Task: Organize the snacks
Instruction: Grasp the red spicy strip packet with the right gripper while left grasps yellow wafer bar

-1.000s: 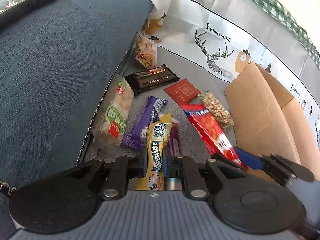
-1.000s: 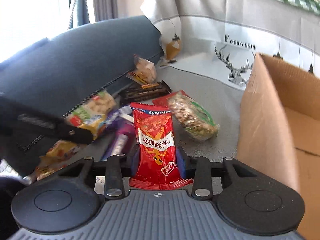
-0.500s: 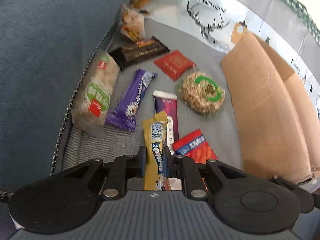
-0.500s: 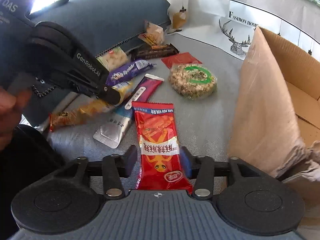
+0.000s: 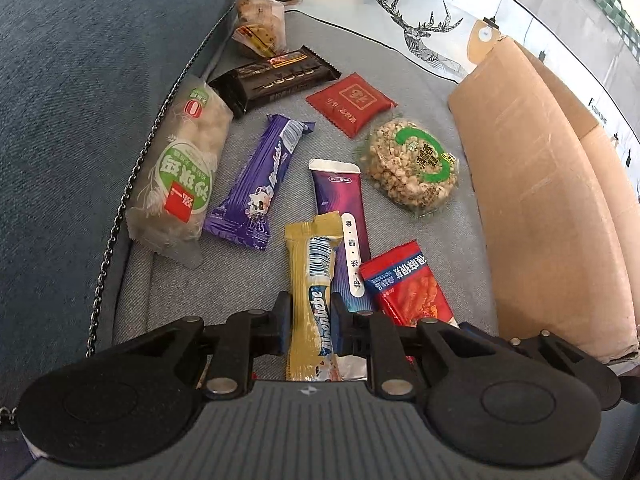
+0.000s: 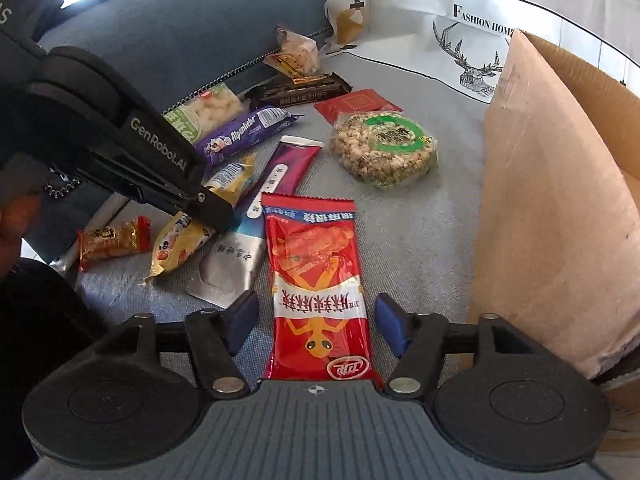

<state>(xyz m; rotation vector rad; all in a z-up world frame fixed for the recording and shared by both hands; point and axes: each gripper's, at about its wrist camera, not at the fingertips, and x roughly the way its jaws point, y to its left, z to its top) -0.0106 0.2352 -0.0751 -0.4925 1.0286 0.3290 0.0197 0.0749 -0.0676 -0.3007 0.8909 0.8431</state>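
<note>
My right tongs (image 6: pixel 316 322) have just opened around the red packet (image 6: pixel 316 280), pads clear of it. My left tongs (image 5: pixel 310 322) still pinch the yellow candy stick (image 5: pixel 314 300), jaws easing open. I judge I'm laying snacks down; next, let go of the stick.

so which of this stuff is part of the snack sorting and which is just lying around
Part of the job:
- yellow Alpenliebe stick, between the left tongs
- red spicy strip packet, lying between the open right tongs
- purple Alpenliebe bar
- round puffed-grain cake
- cardboard box

Just lying about:
- blue cushion
- deer-print cloth
</note>
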